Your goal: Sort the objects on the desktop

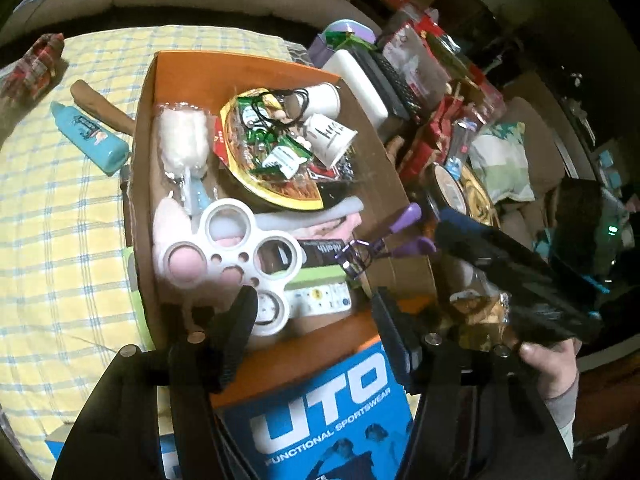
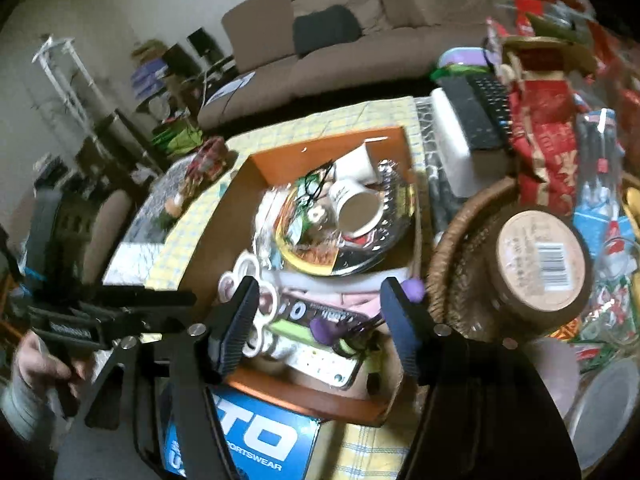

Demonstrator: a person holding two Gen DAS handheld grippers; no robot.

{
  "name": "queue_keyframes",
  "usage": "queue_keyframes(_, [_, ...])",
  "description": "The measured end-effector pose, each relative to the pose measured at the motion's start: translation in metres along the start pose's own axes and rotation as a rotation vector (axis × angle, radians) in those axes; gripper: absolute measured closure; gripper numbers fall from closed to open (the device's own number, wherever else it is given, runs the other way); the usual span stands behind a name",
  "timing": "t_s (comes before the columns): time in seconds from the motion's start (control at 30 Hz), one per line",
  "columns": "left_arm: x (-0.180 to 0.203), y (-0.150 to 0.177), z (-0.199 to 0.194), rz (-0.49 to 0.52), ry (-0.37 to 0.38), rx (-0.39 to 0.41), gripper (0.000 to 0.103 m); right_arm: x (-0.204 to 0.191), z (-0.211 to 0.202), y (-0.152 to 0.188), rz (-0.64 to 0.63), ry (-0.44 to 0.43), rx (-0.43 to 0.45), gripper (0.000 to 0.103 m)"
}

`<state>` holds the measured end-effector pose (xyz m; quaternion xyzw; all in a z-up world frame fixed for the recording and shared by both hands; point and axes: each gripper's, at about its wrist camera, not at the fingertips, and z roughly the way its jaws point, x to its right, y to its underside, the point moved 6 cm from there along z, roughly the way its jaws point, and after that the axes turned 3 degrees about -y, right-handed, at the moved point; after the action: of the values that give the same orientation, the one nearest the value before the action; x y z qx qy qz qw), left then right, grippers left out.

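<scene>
A box [image 1: 280,68] sits on the tabletop [image 1: 60,200], holding a plate [image 1: 272,160], two cups [image 1: 332,136] and a ring holder [image 1: 240,248]. A bottle [image 1: 90,136] lies left of it. A basket [image 2: 452,240] stands right of the box, a jar [image 2: 540,264] inside.

Both wrist views angled steeply down, close above shared orange box [image 1: 248,65] [image 2: 304,160]
</scene>
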<state>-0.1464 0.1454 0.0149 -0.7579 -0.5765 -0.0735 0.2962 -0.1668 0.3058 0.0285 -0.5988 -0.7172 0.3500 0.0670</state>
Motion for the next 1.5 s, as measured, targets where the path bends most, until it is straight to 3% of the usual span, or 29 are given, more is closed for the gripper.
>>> queue_keyframes(0.07, [0.003, 0.005, -0.003, 0.007, 0.011, 0.002, 0.042, 0.000, 0.016, 0.009, 0.000, -0.001, -0.043, 0.044])
queue_keyframes(0.17, [0.006, 0.013, -0.007, 0.013, 0.035, 0.001, 0.042, -0.002, 0.032, 0.020, 0.001, -0.014, -0.075, 0.088])
queue_keyframes(0.27, [0.007, 0.016, -0.011, 0.015, 0.043, 0.006, 0.042, -0.010, 0.041, 0.025, 0.021, -0.063, -0.079, 0.094])
queue_keyframes(0.43, [0.004, 0.019, -0.017, 0.034, 0.025, 0.004, 0.041, -0.032, 0.040, 0.023, 0.055, -0.172, -0.111, 0.094])
queue_keyframes(0.57, [0.001, 0.023, -0.014, 0.035, 0.020, -0.013, 0.039, -0.025, 0.040, 0.034, 0.230, -0.220, -0.186, 0.090])
queue_keyframes(0.63, [0.000, 0.025, -0.014, 0.039, 0.019, -0.017, 0.037, -0.018, 0.034, 0.038, 0.262, -0.188, -0.187, 0.084])
queue_keyframes(0.7, [-0.001, 0.026, -0.016, 0.044, 0.012, -0.010, 0.034, -0.013, 0.024, 0.038, 0.198, -0.082, -0.175, 0.068])
queue_keyframes(0.77, [-0.003, 0.026, -0.020, 0.044, 0.010, 0.001, 0.030, -0.011, 0.013, 0.035, 0.166, -0.022, -0.151, 0.059])
queue_keyframes(0.97, [-0.029, 0.017, -0.036, -0.002, 0.007, 0.035, 0.006, -0.034, -0.007, 0.016, 0.088, -0.031, -0.078, 0.051])
queue_keyframes(1.07, [-0.049, 0.010, -0.049, -0.021, -0.007, 0.053, 0.005, -0.062, -0.005, 0.005, 0.029, -0.059, -0.067, 0.040])
queue_keyframes(1.33, [-0.153, -0.037, -0.089, -0.143, -0.173, 0.137, 0.004, -0.139, 0.041, -0.038, -0.130, -0.112, -0.091, 0.040])
queue_keyframes(1.5, [-0.207, -0.062, -0.097, -0.205, -0.222, 0.156, 0.004, -0.177, 0.084, -0.074, -0.220, -0.106, -0.107, 0.040])
